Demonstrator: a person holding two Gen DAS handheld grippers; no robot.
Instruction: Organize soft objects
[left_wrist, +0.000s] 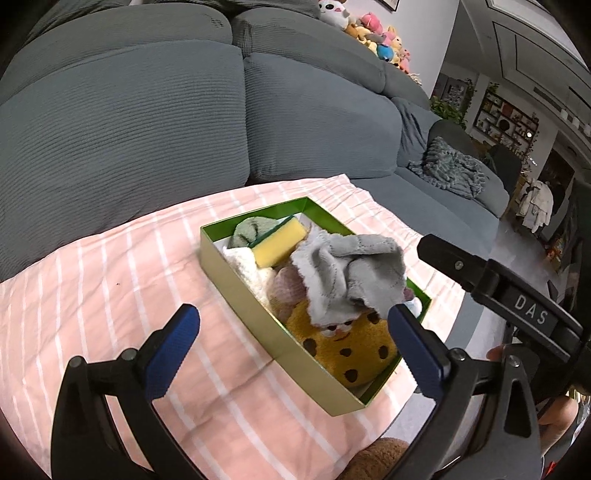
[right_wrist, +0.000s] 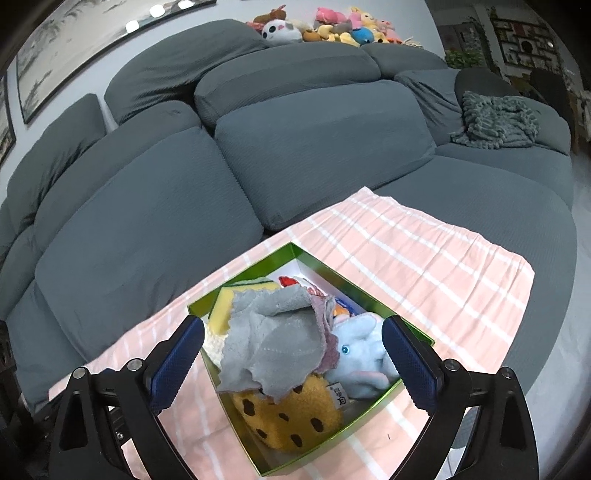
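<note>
One green box (right_wrist: 369, 417) with one grey cloth (right_wrist: 269, 343), one sponge (left_wrist: 280, 243).

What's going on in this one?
A person is packing soft things into a green box on a pink striped cloth by a grey sofa. A grey cloth lies crumpled on top of a cookie plush, a blue elephant plush and a yellow sponge. The left claw and right claw are both open and empty, over the box.
</note>
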